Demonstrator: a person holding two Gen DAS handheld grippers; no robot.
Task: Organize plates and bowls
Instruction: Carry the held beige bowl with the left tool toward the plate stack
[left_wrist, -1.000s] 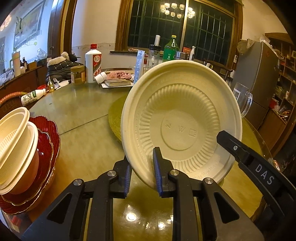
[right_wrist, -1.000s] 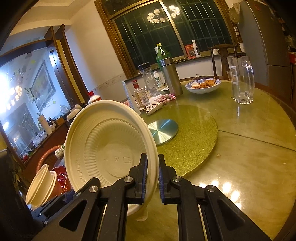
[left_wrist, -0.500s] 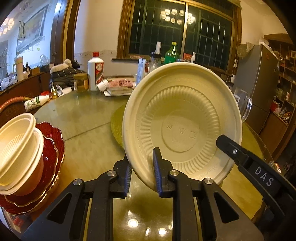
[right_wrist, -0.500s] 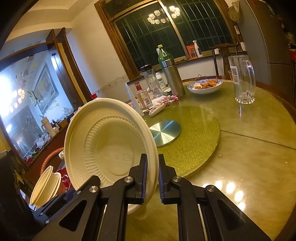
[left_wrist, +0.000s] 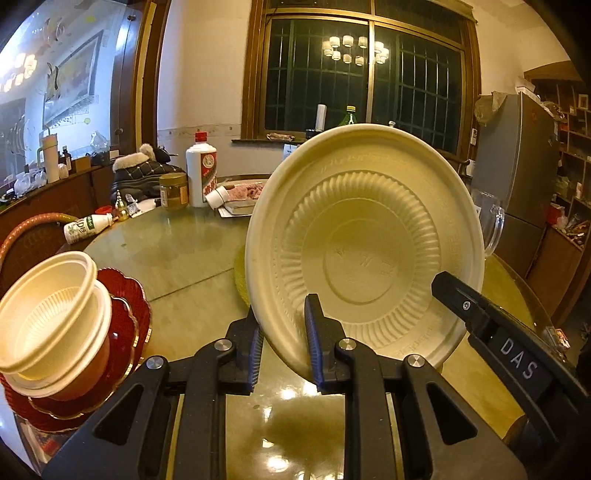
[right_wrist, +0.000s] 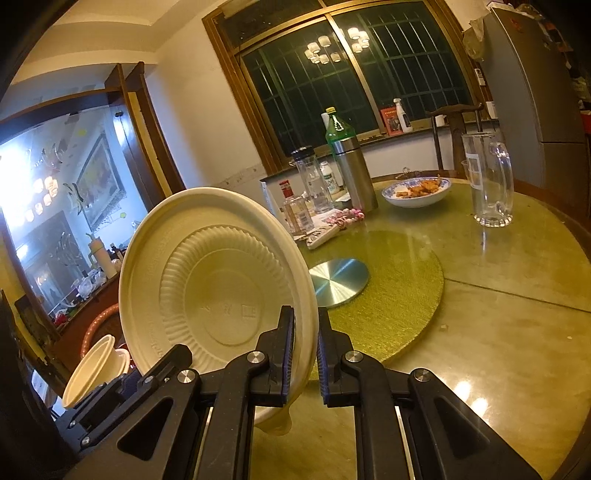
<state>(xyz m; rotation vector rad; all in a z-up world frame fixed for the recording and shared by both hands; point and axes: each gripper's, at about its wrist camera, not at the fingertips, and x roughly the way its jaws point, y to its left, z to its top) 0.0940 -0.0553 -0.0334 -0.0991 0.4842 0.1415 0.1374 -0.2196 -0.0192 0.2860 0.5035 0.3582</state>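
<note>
Cream pulp plate (left_wrist: 364, 243), light and fairly stiff but likely to flex or dent at the rim, is held on edge above the surface (left_wrist: 184, 258). The left gripper (left_wrist: 282, 350) pinches its lower rim, and the right gripper (right_wrist: 304, 354) pinches the rim beside it. The flat outer rim looks the best hold. To the left, nested bowls (left_wrist: 48, 317) sit on red plates (left_wrist: 127, 332). This round, glossy, greenish surface carries bottles, a glass jug (right_wrist: 489, 181) and a gold turntable (right_wrist: 388, 291); a dark barred window (left_wrist: 369, 74) faces it.
</note>
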